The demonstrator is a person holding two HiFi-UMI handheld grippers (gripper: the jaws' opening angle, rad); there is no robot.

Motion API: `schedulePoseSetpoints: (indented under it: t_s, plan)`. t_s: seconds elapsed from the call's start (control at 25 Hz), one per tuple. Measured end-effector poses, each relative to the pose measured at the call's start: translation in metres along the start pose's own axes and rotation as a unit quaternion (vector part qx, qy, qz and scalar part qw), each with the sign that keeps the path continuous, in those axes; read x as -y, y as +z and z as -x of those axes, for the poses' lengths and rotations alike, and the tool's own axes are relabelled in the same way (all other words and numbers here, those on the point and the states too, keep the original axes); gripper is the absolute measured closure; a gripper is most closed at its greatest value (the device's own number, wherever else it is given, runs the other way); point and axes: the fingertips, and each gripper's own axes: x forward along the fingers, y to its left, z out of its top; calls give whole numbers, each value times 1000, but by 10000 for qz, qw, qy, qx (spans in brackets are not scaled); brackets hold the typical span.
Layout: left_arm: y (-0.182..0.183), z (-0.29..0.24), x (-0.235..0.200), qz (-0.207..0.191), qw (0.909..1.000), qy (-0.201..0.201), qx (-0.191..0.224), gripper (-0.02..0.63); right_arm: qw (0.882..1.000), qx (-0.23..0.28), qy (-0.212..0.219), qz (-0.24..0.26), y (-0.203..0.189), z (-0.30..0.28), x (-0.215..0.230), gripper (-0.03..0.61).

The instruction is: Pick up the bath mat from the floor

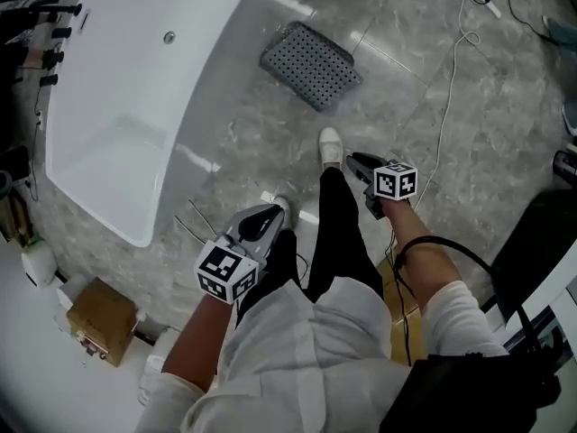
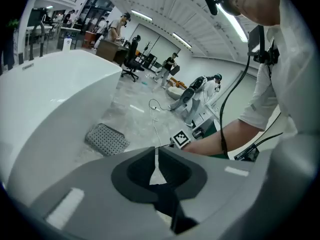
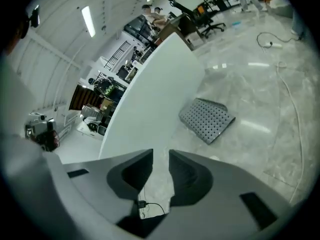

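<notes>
a grey perforated rubber bath mat [image 1: 311, 65] lay flat on the grey marbled stone floor [image 1: 469, 161], at the floor's edge where it met the curved outer wall of a white bathtub [image 1: 117, 106], untouched by either tool. the person stood over it in dark trousers, one white shoe [image 1: 331, 144] stepped toward the mat, which lay beyond the shoe's toe.

the left gripper [image 1: 272, 209] hung low beside the person's leg, well apart from the mat and pointing down toward the floor. its jaws were drawn nearly together, only a hairline slit between them and nothing in it. in the left gripper view the mat [image 2: 106, 139] showed left of and beyond the gripper [image 2: 155, 151].

the right gripper [image 1: 356, 161] reached slightly further forward, just beside the white shoe, also well short of the mat. its jaws stood narrowly apart and empty, with bare floor between them. in the right gripper view the mat [image 3: 207, 120] lay ahead and to the right of the gripper [image 3: 161, 156], against the tub's side.

a thin white cable [image 1: 448, 106] trailed across the floor to the mat's right.
</notes>
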Motion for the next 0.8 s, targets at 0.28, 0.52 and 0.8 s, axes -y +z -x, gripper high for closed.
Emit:
schedulePoseSetpoints:
  t_s: [0.28,0.52,0.8]
  plan:
    - [-15,-107,-55,473,9982,-58,-357,604,9971,-361,243,-625,-2,-110,125,500]
    - [-35,-181,-108,541,9974,-70,-480,604,9924,-294,171,-1181,-14,-200,224,473]
    - [-55,-215,-153,753,9961,-78,-456,604,9856,-175,165,-1675,-48,-277,292,439]
